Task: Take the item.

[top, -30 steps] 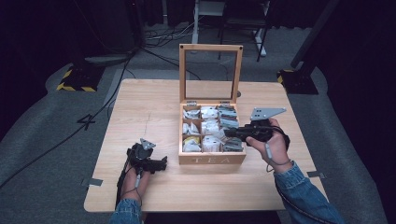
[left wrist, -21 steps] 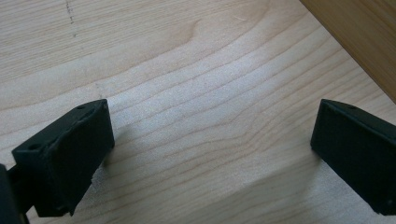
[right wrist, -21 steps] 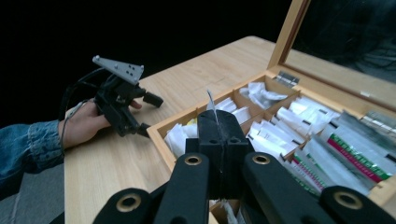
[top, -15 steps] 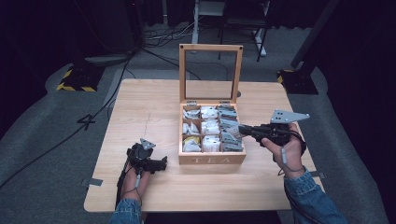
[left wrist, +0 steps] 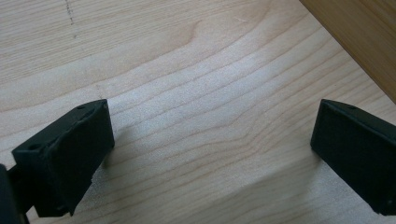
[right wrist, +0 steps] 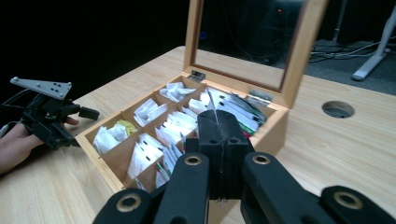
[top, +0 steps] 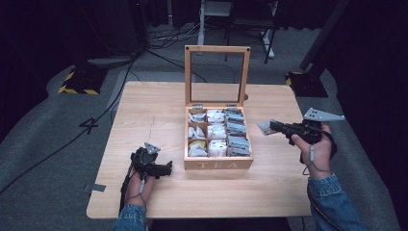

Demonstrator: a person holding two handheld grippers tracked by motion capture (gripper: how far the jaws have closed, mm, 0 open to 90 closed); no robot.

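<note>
An open wooden tea box [top: 219, 164] marked TEA stands mid-table, its glass lid [top: 217, 49] upright. Its compartments hold several tea bags. My right gripper [top: 272, 126] hovers just right of the box, shut on a grey tea bag [top: 265, 127] that sticks out toward the box. In the right gripper view the jaws [right wrist: 218, 133] are pressed together on the thin bag [right wrist: 214, 103], seen edge-on, with the box [right wrist: 275, 126] behind. My left gripper [top: 168, 168] rests on the table left of the box, and its jaws [left wrist: 212, 154] stand open over bare wood.
The wooden table [top: 159, 110] has free room left and right of the box. A round cable hole [right wrist: 338, 109] lies behind the box. The left hand and its gripper [right wrist: 80, 127] sit beyond the box's far side in the right gripper view. Dark floor and cables surround the table.
My right gripper has drawn back to the right, from over the box's right compartments to beside it, carrying the tea bag. The left gripper has stayed put.
</note>
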